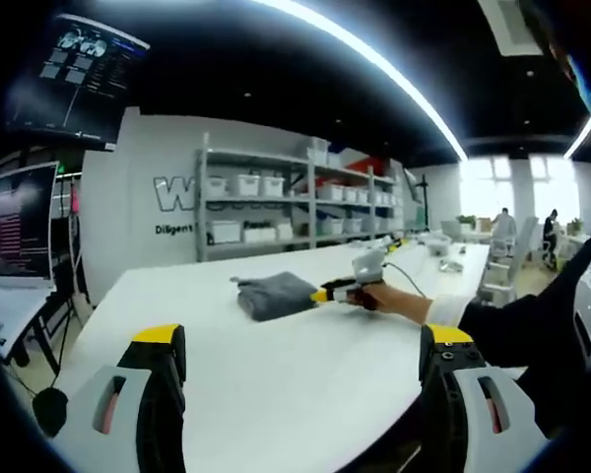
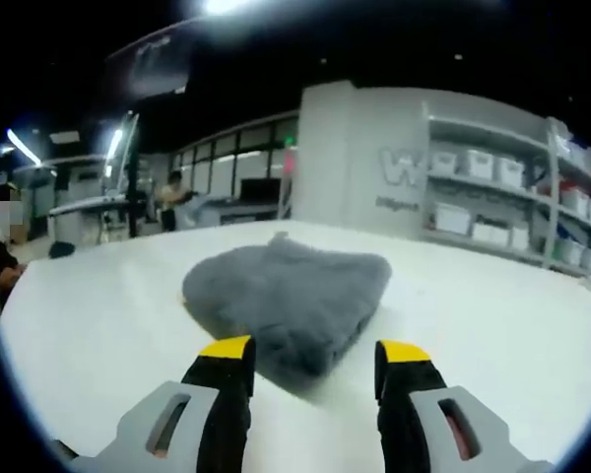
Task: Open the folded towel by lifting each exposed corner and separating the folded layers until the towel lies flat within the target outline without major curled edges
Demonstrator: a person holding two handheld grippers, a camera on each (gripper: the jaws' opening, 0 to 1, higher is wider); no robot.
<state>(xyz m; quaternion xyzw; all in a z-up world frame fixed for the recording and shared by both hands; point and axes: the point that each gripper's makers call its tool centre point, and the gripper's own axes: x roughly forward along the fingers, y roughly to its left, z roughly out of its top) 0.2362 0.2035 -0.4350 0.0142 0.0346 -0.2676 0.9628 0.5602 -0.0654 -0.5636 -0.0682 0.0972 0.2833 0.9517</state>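
Observation:
A grey folded towel (image 1: 276, 294) lies on the white table (image 1: 276, 384), out past my left gripper (image 1: 305, 345), which hangs open well short of it with nothing between its jaws. My right gripper (image 1: 341, 292) comes in from the right, held by a hand, its yellow tips at the towel's right edge. In the right gripper view the towel (image 2: 291, 296) is a thick grey bundle just ahead, and the right gripper (image 2: 313, 355) stands open with the towel's near edge lying between its yellow-tipped jaws.
Shelves (image 1: 295, 202) with white bins stand against the back wall beyond the table. A monitor (image 1: 18, 222) sits on a desk at the left. Small objects (image 1: 443, 246) lie at the table's far right end. People stand at a distance (image 2: 172, 202).

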